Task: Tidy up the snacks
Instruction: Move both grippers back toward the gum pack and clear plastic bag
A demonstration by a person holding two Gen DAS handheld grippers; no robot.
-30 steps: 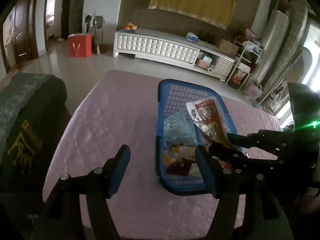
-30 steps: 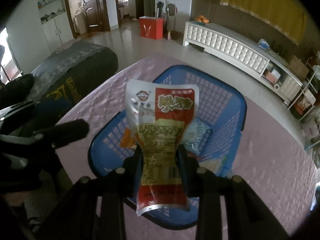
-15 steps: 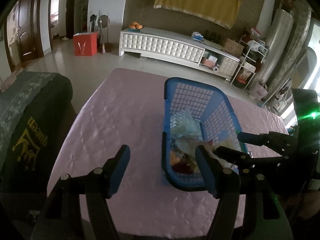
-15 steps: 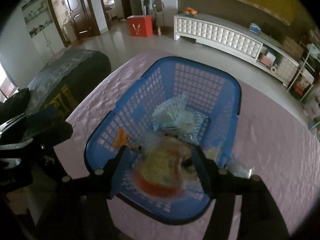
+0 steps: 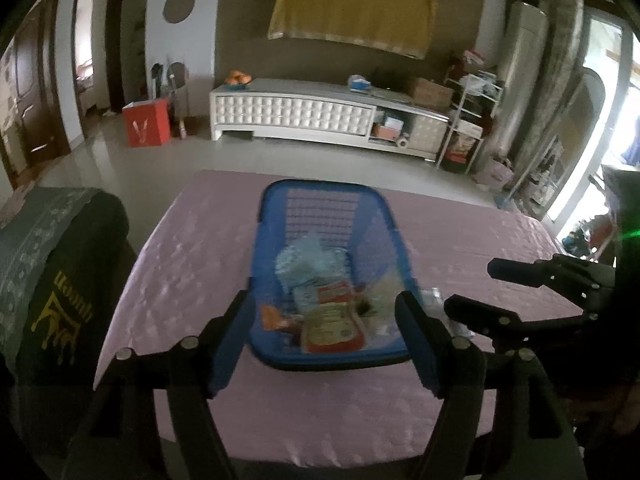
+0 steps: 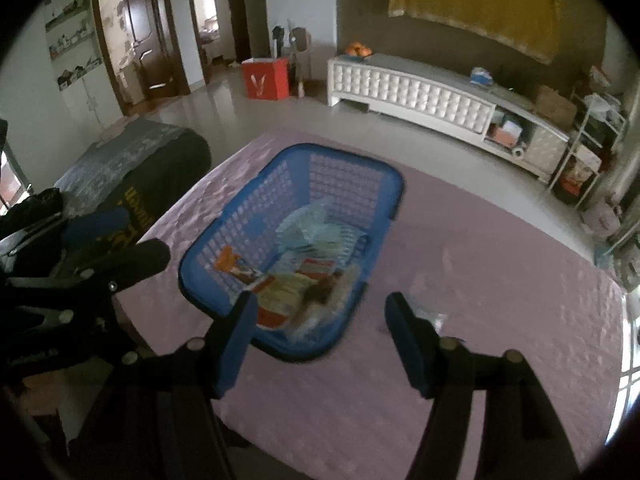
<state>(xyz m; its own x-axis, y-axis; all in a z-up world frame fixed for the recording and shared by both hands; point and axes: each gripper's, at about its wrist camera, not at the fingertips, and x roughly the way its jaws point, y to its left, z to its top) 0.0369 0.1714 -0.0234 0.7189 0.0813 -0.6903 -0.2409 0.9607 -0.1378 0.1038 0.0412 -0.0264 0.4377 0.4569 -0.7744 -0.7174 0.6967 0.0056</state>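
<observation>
**Both jaws apart, nothing gripped; snacks in basket**

Left gripper (image 5: 326, 332) has its jaws spread and widening, with nothing pressed between the blue pads. Right gripper (image 6: 320, 332) also stands with jaws apart and grips nothing. Both hang over the near end of the basket (image 6: 348, 160).

The basket is blue, with lattice walls, and sits on the table (image 6: 500, 280), which has a pink cloth. Inside it lie the snacks: a red and yellow packet (image 5: 334, 326) at the near end, a pale blue bag (image 5: 310, 266) behind it toward the middle, and an orange packet (image 6: 236, 265) against the left wall. A blurred brownish packet (image 6: 324, 300) lies at the near right corner. A small clear wrapper (image 6: 430, 318) lies on the cloth just right of the basket, outside it.

Left of the table stands a dark chair back (image 5: 52, 280) with yellow lettering. Farther off, a white cabinet (image 5: 296, 114) runs along the wall, with a red bag (image 5: 146, 126) on the floor to its left.
</observation>
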